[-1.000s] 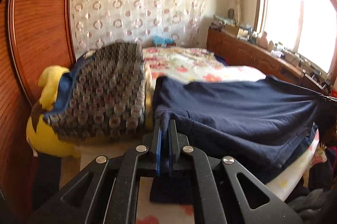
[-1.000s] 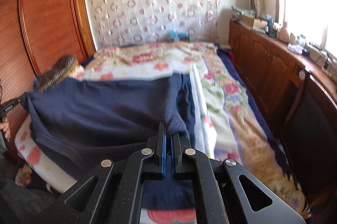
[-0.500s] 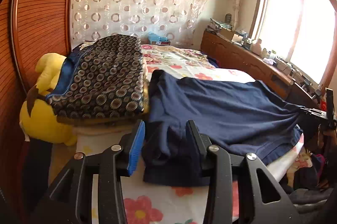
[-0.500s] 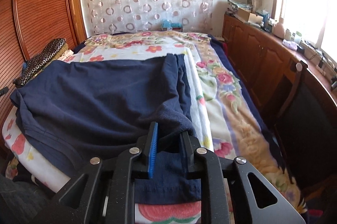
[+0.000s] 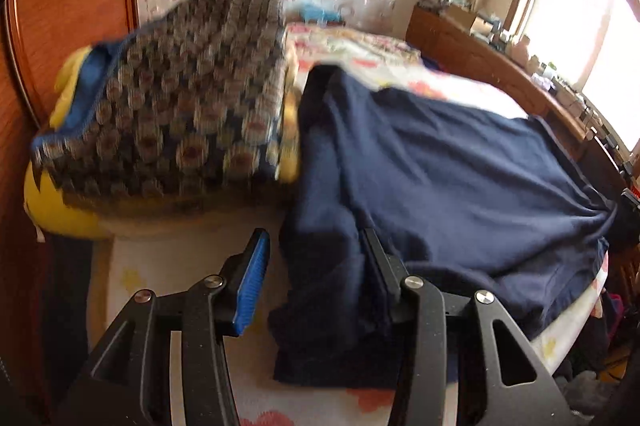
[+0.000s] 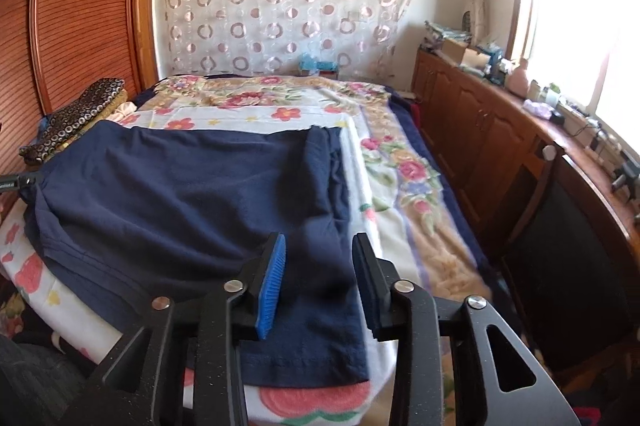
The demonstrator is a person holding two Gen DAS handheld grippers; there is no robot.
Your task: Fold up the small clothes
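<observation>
A navy blue garment (image 5: pixel 432 178) lies spread flat across the bed on a floral sheet (image 6: pixel 256 116); it also shows in the right wrist view (image 6: pixel 180 202). My left gripper (image 5: pixel 316 266) is open, its jaws straddling the garment's near left corner without gripping. My right gripper (image 6: pixel 318 266) is open, its jaws either side of the garment's right edge, where a folded strip of cloth lies. Both hold nothing.
A patterned folded cloth (image 5: pixel 176 98) lies on a yellow plush toy (image 5: pixel 52 206) at the bed's left, by a wooden wardrobe (image 6: pixel 80 10). A wooden sideboard (image 6: pixel 500 130) with clutter runs under the window at right. A dark chair (image 6: pixel 568 226) stands near the bed's right side.
Both grippers were shut on the garment's corners a second ago. They have opened wide and let the cloth drop flat on the bed. The left view has swung lower and is blurred.
</observation>
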